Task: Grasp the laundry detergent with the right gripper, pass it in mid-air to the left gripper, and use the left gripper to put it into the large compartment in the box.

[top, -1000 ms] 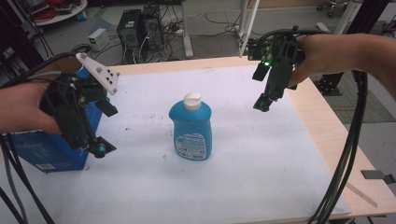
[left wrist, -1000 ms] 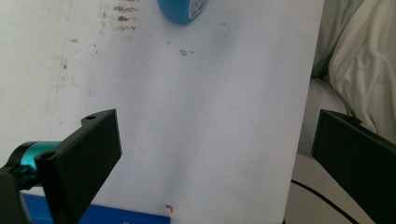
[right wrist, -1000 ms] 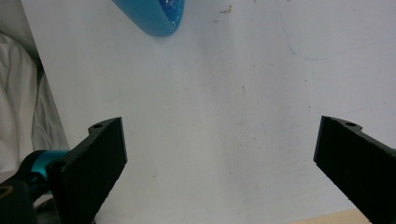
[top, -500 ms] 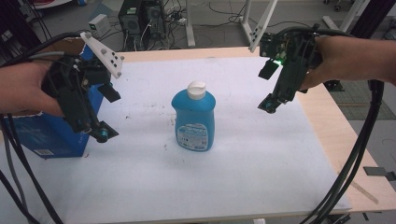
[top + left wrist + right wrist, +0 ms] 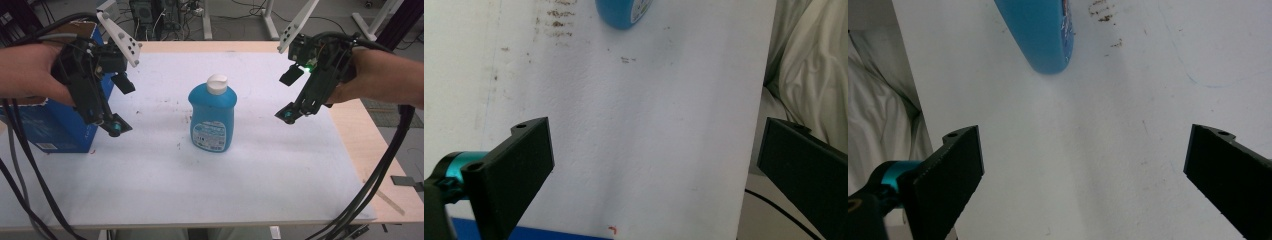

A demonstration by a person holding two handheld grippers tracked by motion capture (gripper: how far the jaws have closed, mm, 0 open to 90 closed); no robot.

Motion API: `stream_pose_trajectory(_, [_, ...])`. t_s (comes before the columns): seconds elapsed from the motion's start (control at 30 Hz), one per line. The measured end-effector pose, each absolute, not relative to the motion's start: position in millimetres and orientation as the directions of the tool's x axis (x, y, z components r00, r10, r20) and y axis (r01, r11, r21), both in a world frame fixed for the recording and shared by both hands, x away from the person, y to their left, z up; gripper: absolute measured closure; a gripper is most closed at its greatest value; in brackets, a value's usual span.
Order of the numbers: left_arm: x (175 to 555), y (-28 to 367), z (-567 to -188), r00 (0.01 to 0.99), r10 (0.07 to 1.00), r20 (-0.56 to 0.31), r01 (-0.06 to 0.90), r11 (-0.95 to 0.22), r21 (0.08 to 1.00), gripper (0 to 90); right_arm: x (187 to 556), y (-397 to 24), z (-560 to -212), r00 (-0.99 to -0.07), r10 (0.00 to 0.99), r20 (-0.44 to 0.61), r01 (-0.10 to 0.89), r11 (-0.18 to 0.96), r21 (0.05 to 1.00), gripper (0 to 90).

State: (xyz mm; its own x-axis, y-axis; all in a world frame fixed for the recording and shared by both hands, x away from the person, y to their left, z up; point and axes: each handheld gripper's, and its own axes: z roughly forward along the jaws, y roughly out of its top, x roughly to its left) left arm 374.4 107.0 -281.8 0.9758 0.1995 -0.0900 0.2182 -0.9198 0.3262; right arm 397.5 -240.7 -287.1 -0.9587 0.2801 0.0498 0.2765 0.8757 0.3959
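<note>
The worktop (image 5: 150, 175), covered in a white, faintly stained sheet, stands before cluttered equipment and cables on the far floor. At its left edge sits a blue cardboard box (image 5: 45, 127). The left gripper (image 5: 120, 105) hovers beside that box, jaws spread wide and holding nothing. The right gripper (image 5: 290, 95) hovers at the right, jaws likewise wide apart and empty. Between them, well apart from both, a blue bottle (image 5: 213, 117) with a white cap (image 5: 217, 84) stands upright at the middle.

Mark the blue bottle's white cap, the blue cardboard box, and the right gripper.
white cap of the blue plastic bottle (image 5: 217, 84), high view, top of the cap.
blue cardboard box (image 5: 45, 130), high view, front face.
right gripper (image 5: 291, 95), high view, midway between its open jaws.
</note>
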Motion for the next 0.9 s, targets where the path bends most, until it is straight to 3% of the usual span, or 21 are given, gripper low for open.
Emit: stream_pose_trajectory(0.9, [377, 103, -285, 0.98, 0.179, -0.086, 0.197, -0.923, 0.33, 1.6, 379, -229, -323, -0.942, 0.328, 0.076, 0.306, 0.741, 0.598, 1.9])
